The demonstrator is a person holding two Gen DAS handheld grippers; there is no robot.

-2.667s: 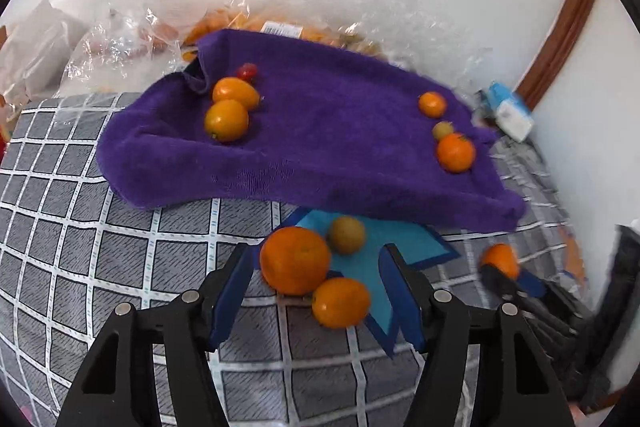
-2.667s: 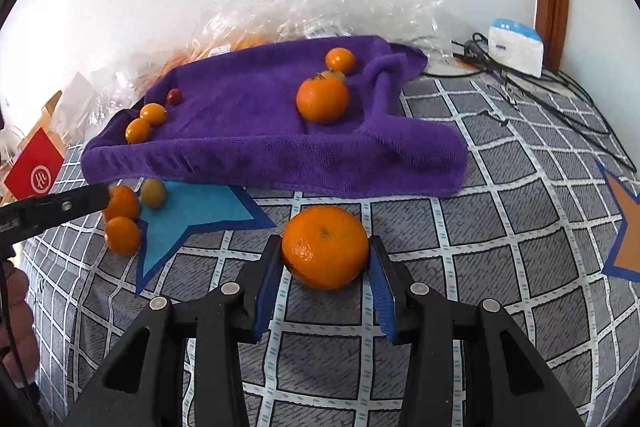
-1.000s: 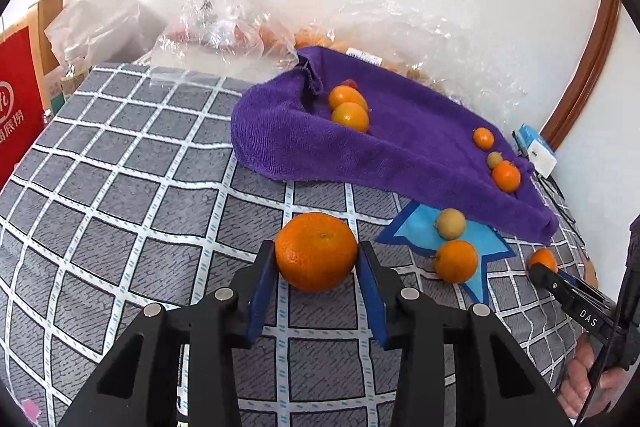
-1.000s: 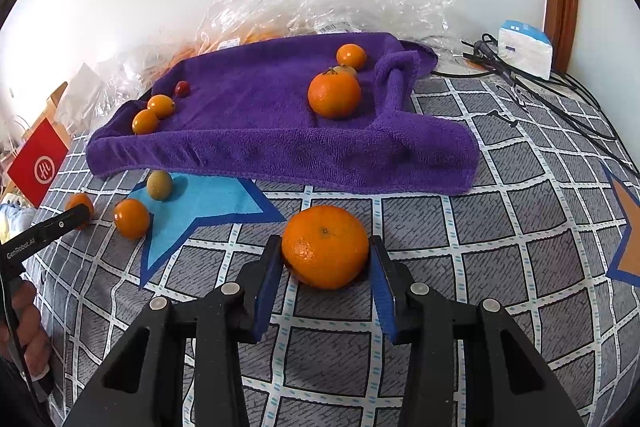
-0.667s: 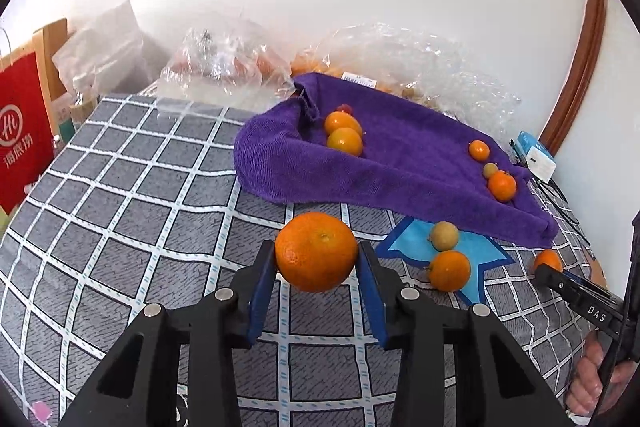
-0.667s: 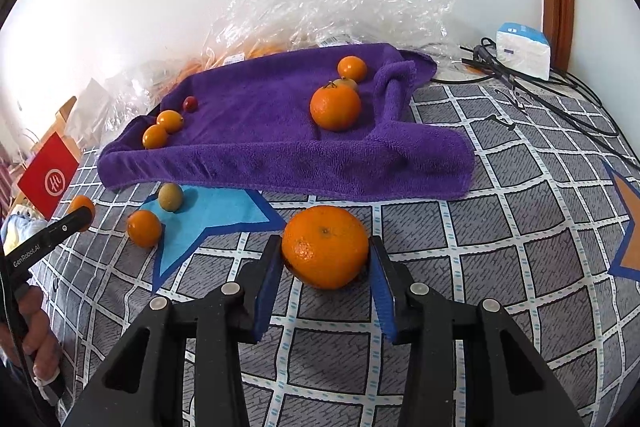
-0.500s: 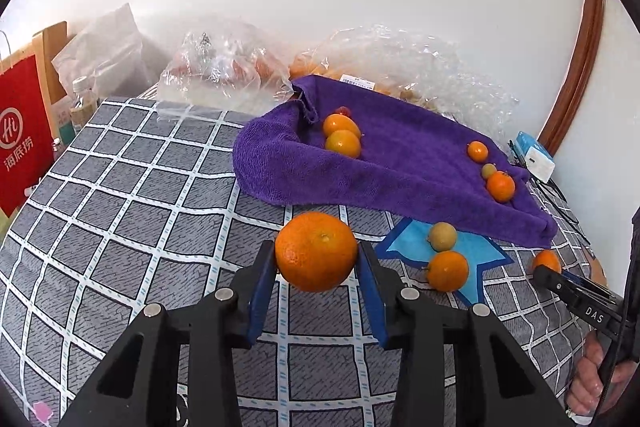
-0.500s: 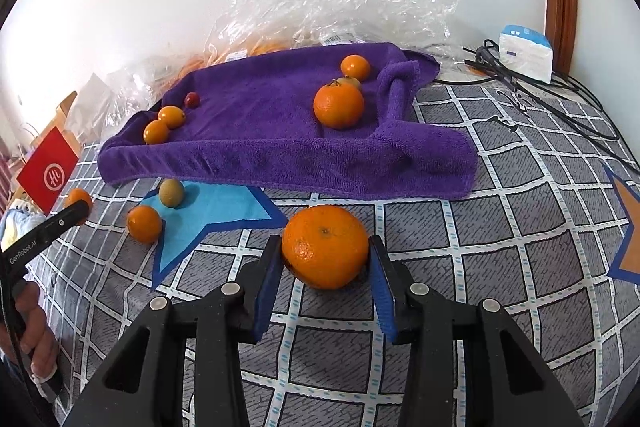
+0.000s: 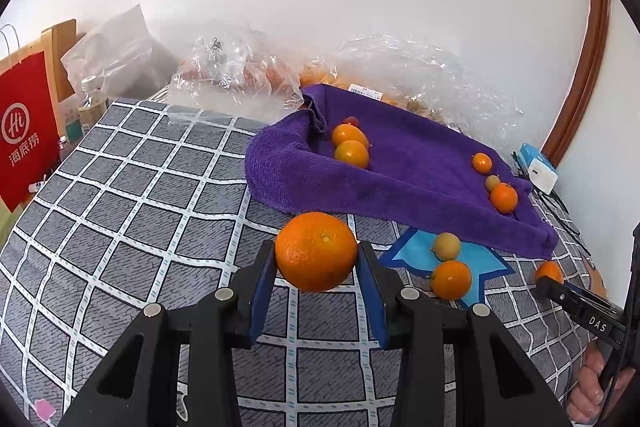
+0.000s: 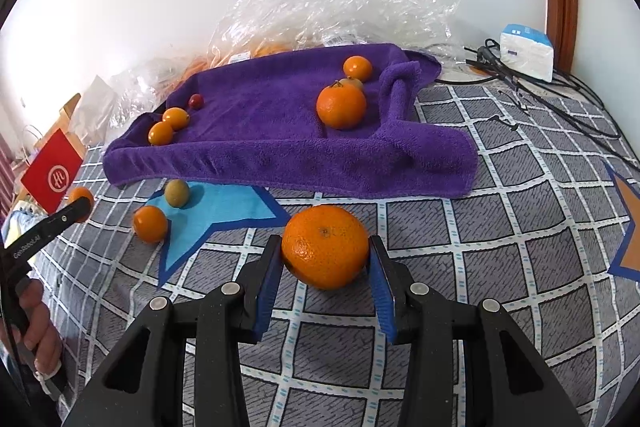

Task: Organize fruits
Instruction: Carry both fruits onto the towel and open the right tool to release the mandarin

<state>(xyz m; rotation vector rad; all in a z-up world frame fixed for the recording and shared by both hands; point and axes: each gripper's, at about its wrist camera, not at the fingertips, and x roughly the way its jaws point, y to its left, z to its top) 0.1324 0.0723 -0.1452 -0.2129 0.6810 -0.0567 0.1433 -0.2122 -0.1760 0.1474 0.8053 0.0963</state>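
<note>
- Left gripper [image 9: 316,267] is clamping a large orange [image 9: 316,251] between its blue pads, jaws parted only as wide as the fruit; the orange is sitting clear of the checked bedcover [image 9: 132,211], short of the purple towel [image 9: 400,179].
- Right gripper [image 10: 325,267] is pinching a second big orange [image 10: 325,247] the same way, just in front of the towel's near hem [image 10: 288,163].
- On the towel: two small oranges and a red fruit at one end, a mid-sized orange and two smaller fruits at the other. Two loose fruits are lying on the blue star patch [image 10: 224,211].
- Risk, as I judge it: the fruit is round and held only at its sides, so a tilt or a slack squeeze could be letting it roll out onto the cover. Set on the sloping towel, it may be rolling into the smaller fruit.
- Left view is showing clear bags [image 9: 236,83] of fruit behind the towel and a red paper bag [image 9: 24,135]; right view is showing black cables [image 10: 532,95] and a white box [image 10: 526,51].
</note>
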